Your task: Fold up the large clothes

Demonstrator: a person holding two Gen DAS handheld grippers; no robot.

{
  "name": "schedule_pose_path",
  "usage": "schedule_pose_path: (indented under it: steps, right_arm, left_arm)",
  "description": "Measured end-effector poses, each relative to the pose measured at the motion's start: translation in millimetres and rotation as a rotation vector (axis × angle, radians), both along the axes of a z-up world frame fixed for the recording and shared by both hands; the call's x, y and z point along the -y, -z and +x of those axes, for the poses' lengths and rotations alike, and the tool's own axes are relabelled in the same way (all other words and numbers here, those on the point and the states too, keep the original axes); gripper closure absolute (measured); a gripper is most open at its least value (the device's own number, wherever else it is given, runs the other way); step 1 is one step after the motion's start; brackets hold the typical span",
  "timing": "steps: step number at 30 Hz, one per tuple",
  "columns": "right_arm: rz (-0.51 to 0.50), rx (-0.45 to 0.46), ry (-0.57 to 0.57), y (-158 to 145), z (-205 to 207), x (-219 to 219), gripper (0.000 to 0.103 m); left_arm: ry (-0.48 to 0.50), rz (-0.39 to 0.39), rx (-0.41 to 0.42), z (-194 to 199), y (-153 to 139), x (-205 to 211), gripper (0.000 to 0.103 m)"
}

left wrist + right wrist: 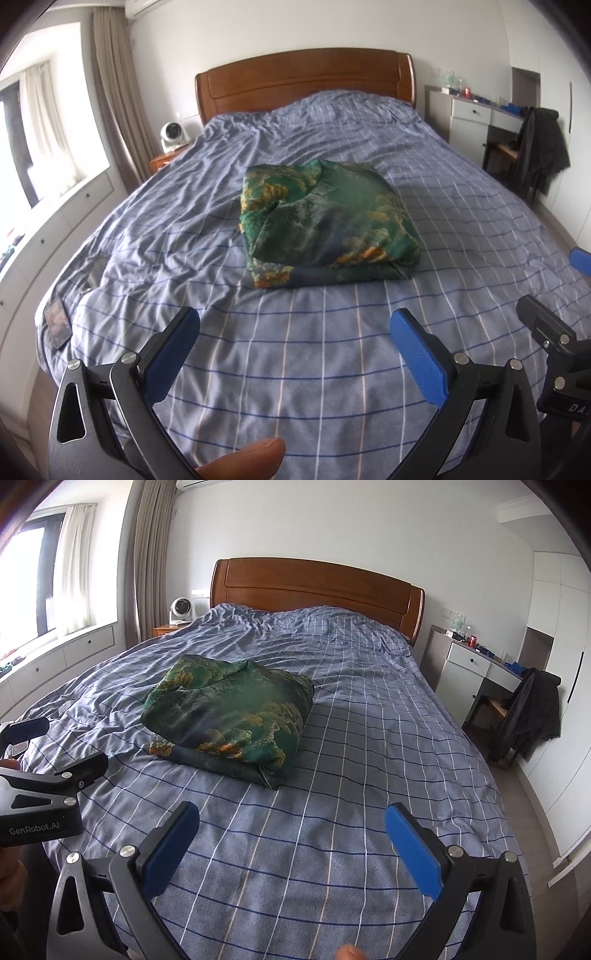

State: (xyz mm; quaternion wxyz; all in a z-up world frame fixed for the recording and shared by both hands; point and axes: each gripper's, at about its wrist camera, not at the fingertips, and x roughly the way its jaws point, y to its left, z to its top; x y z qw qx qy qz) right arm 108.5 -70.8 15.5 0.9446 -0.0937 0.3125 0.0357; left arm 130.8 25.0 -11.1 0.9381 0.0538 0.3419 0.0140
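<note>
Garment (325, 225): folded, on bed (332, 369), ahead of both tongs, touching neither.
Left tongs (295, 332): apart, empty.
Right tongs (291, 825): apart, empty.

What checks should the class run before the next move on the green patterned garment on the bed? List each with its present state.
1. Left hand-held gripper open and holding nothing: ok.
2. Right hand-held gripper open and holding nothing: ok.
3. Green patterned garment folded into a compact bundle on the checked bed cover: ok.
4. Both hand-held grippers apart from the garment, over bare cover: ok.
5. Folds neat all round: not ok; a loose edge sticks out at the lower left corner.
6. Phone on the bed's left edge lies well away from the garment: ok.
</note>
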Motion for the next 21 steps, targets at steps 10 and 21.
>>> schedule_pose_path:
  steps: [10,21]
  right_arm:
    - [-0.015,-0.017,-0.010,0.9,-0.9,-6.2,0.001]
    - [-0.029,-0.022,-0.006,2.7,-0.9,-9.3,0.001]
  left_arm:
    - [0.006,-0.005,-0.004,-2.2,2.9,1.6,0.000]
    - [0.005,-0.014,-0.009,-2.1,3.7,1.3,0.000]
